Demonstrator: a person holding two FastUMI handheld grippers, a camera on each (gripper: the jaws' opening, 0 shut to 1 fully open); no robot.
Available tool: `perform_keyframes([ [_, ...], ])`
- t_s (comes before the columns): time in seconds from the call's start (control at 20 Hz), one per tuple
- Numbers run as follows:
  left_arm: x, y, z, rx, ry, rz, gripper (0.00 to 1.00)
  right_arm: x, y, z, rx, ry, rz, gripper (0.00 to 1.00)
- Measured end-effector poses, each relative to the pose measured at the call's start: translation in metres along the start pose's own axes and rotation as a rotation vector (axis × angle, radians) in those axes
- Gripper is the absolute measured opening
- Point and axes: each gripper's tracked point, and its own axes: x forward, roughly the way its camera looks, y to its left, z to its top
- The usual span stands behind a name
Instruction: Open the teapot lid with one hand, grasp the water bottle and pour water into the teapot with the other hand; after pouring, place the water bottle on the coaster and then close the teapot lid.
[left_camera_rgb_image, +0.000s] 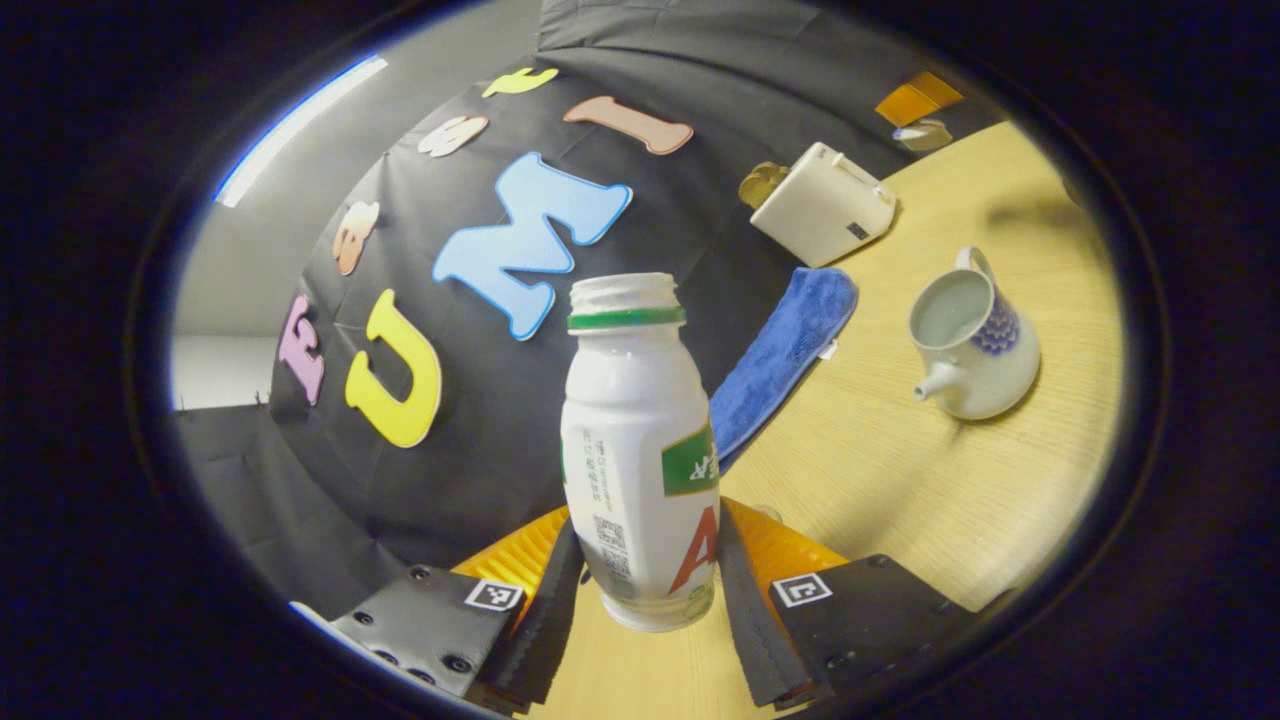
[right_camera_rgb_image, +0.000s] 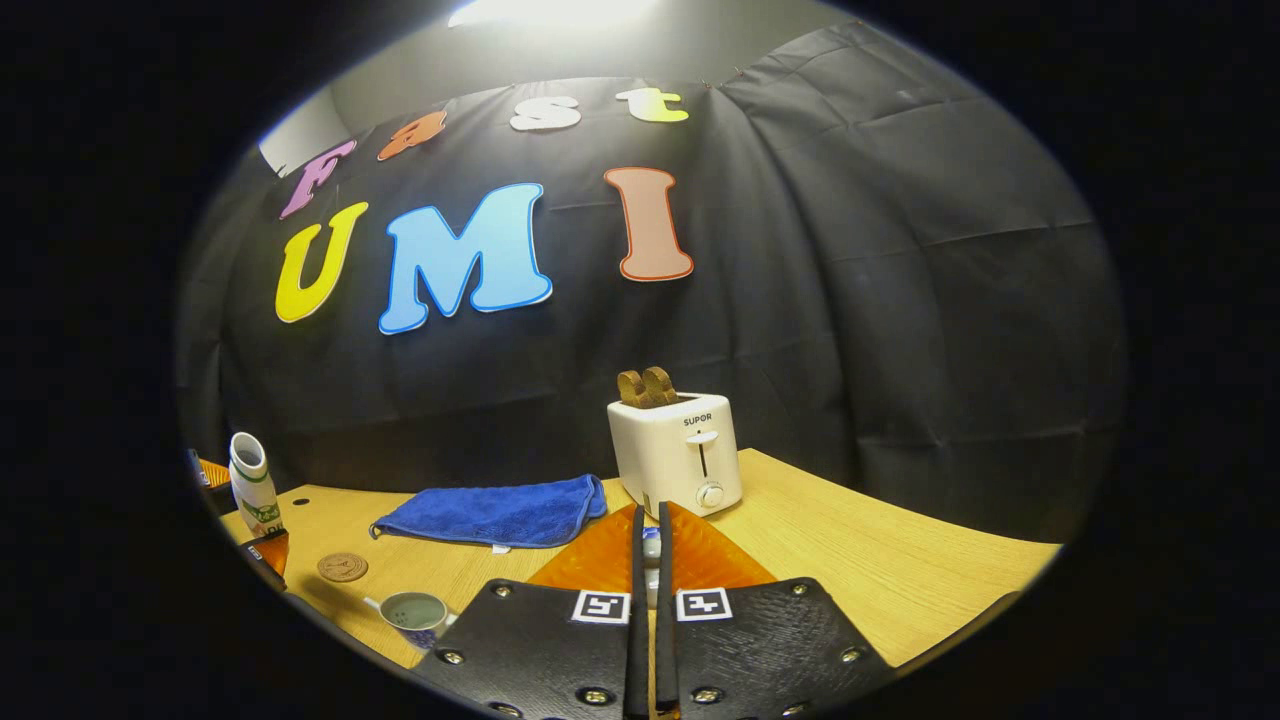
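Bottle: white plastic, green ring at the neck, cap off, mouth open; it stands between the left tool's two fingers, which press on its lower body from both sides.
Left tool pose: tilted, so the table slopes across the left gripper view; the bottle's base looks clear of the table, though I cannot tell for sure.
Right tool: fingers drawn nearly together, gripping a small pale thing, likely the teapot lid; too little of it shows to be certain.
Right tool pose: level, held above the table and pointing toward the toaster.
Teapot: white with a blue pattern, lid off, inside pale; it sits on the table well apart from the bottle, spout toward the left tool.
Coaster: small brown disc on the table, near the teapot and bare.
Cloth: blue, folded, lying by the wall between bottle and toaster.
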Motion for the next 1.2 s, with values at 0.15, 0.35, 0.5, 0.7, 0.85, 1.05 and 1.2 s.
perform_keyframes([
  [0.15,0.004,-0.003,0.014,0.118,-0.018,0.010,0.81,0.001,-0.002,-0.002,0.013,0.005,0.000,0.03],
  [0.35,0.008,-0.012,0.032,0.282,-0.055,0.015,0.81,0.001,-0.003,-0.001,0.037,0.009,0.005,0.03],
  [0.5,0.005,-0.019,0.034,0.392,-0.075,0.024,0.81,0.001,-0.005,0.000,0.052,0.012,0.003,0.02],
  [0.7,0.003,-0.026,0.032,0.500,-0.088,0.021,0.81,0.001,-0.004,-0.002,0.068,0.023,0.014,0.02],
  [0.85,0.001,-0.031,0.035,0.579,-0.097,0.039,0.81,0.001,-0.004,-0.001,0.069,0.019,0.015,0.03],
  [1.05,-0.001,-0.033,0.039,0.652,-0.120,0.048,0.81,0.001,-0.006,-0.001,0.079,0.022,0.014,0.03],
  [1.2,-0.001,-0.030,0.042,0.716,-0.134,0.063,0.81,0.001,-0.007,-0.001,0.089,0.025,0.014,0.02],
])
